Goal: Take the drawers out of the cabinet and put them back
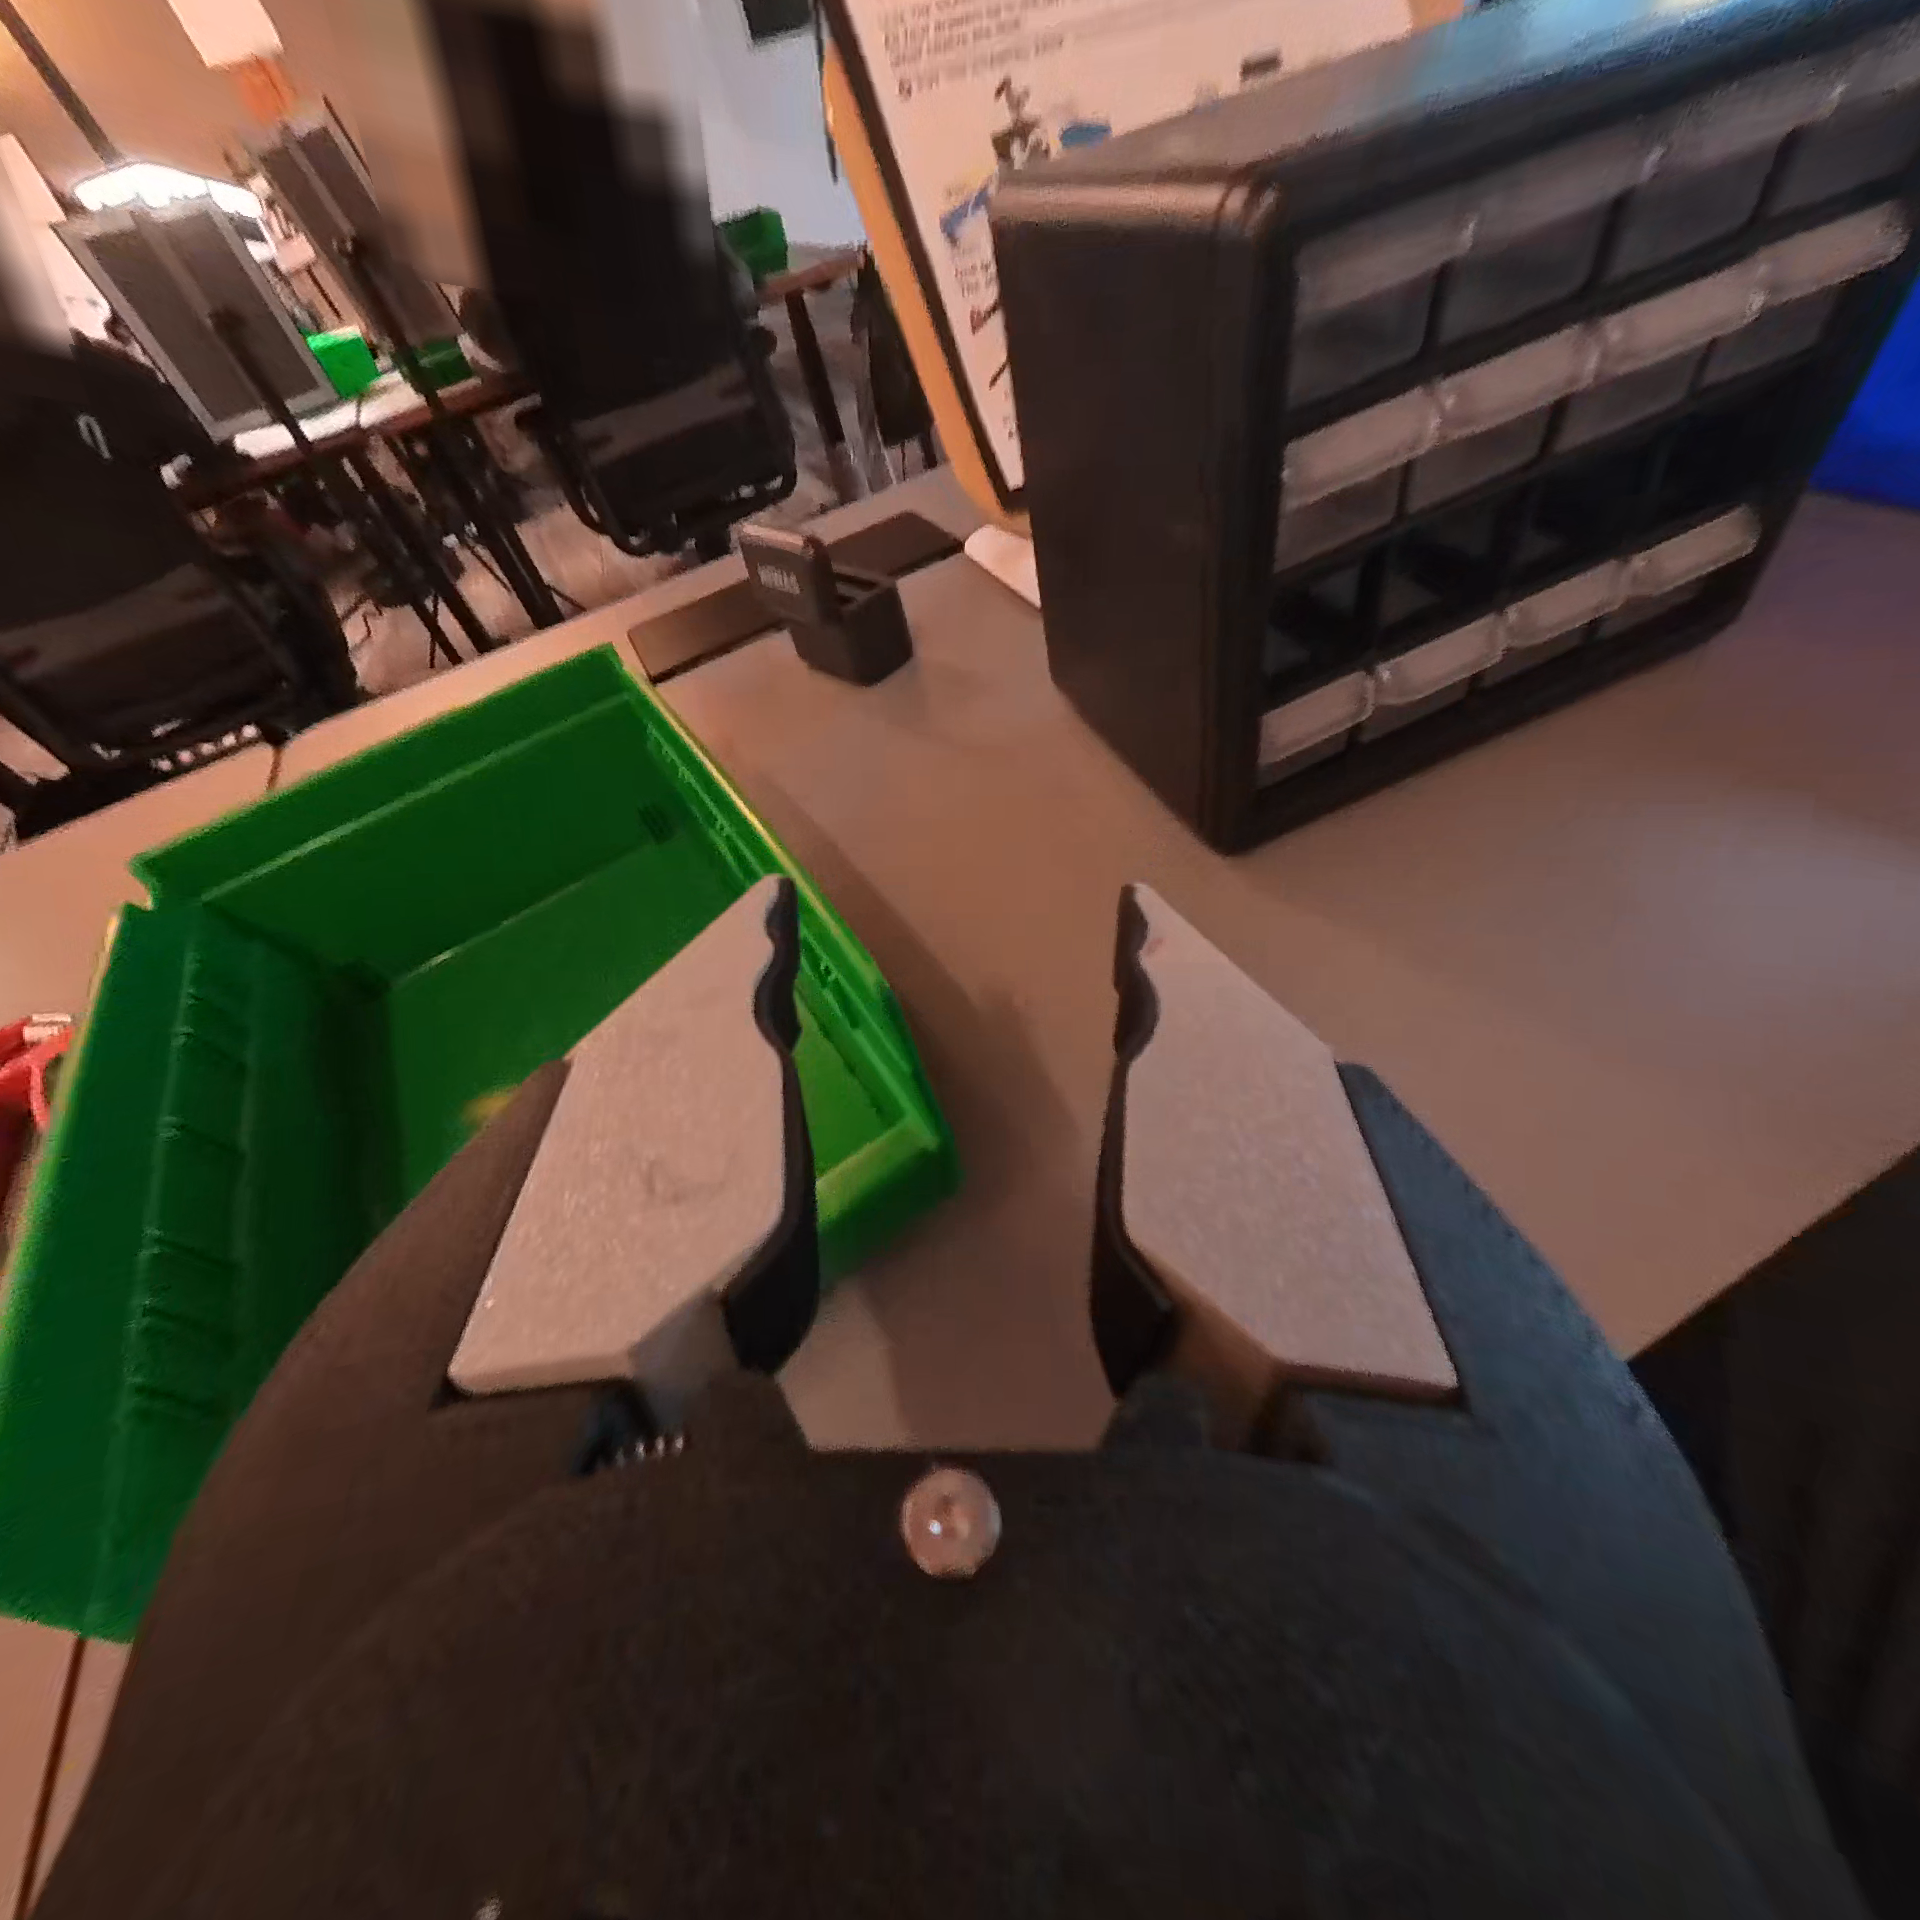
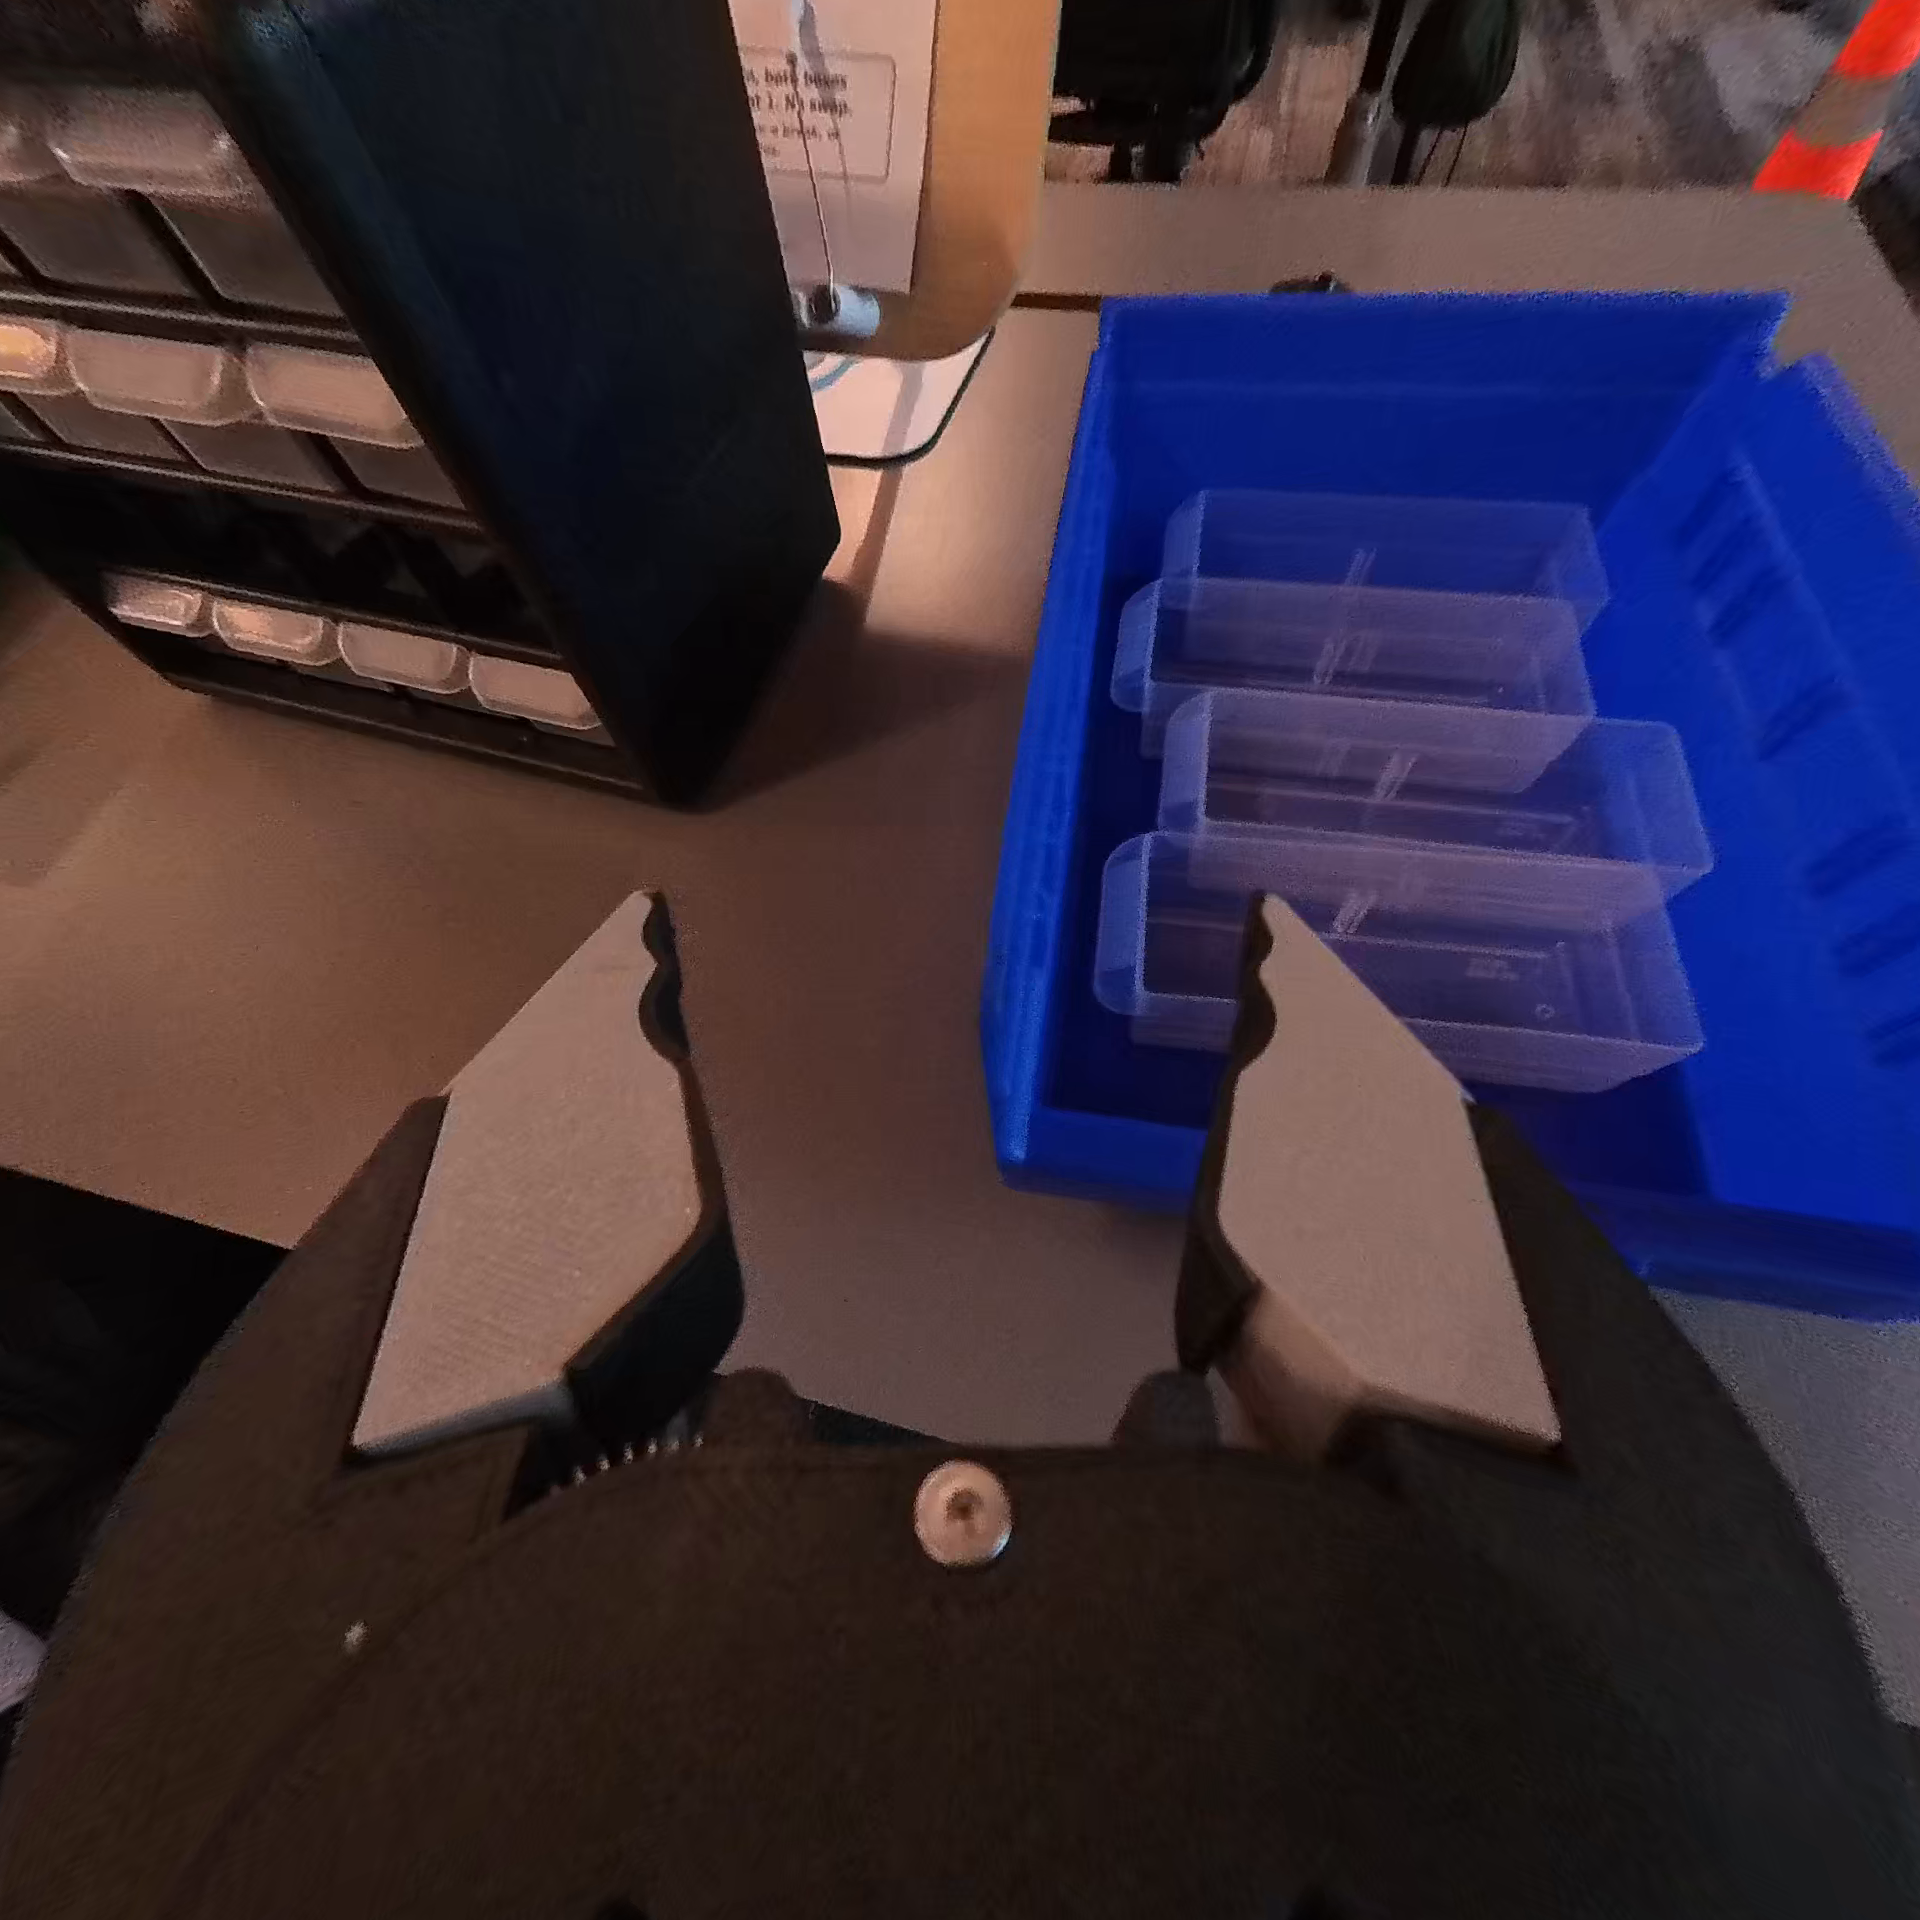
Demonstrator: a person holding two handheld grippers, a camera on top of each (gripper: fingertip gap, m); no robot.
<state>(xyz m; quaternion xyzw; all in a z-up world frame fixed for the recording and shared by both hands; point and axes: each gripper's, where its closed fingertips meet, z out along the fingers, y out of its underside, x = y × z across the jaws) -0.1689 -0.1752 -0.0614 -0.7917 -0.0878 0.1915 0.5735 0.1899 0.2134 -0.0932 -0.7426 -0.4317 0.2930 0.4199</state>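
Observation:
A black cabinet point(image 1: 1132, 582) with rows of small clear drawers stands on the grey table, up right in the left wrist view; one row of its slots looks dark and open. It also shows in the right wrist view point(image 2: 582, 416) at the upper left. Several clear drawers point(image 2: 1392, 790) lie in a blue bin point(image 2: 1049, 831) at the right. My left gripper point(image 1: 951, 914) is open and empty, above the table beside a green bin point(image 1: 208, 1195) that holds nothing I can see. My right gripper point(image 2: 961, 920) is open and empty, its right finger over the blue bin's near corner.
A small black box point(image 1: 857, 623) and flat black plates lie on the table behind the green bin. A printed board leans behind the cabinet point(image 1: 935, 260). Chairs and desks stand beyond the table's far edge. A red object point(image 1: 26, 1070) sits at the far left.

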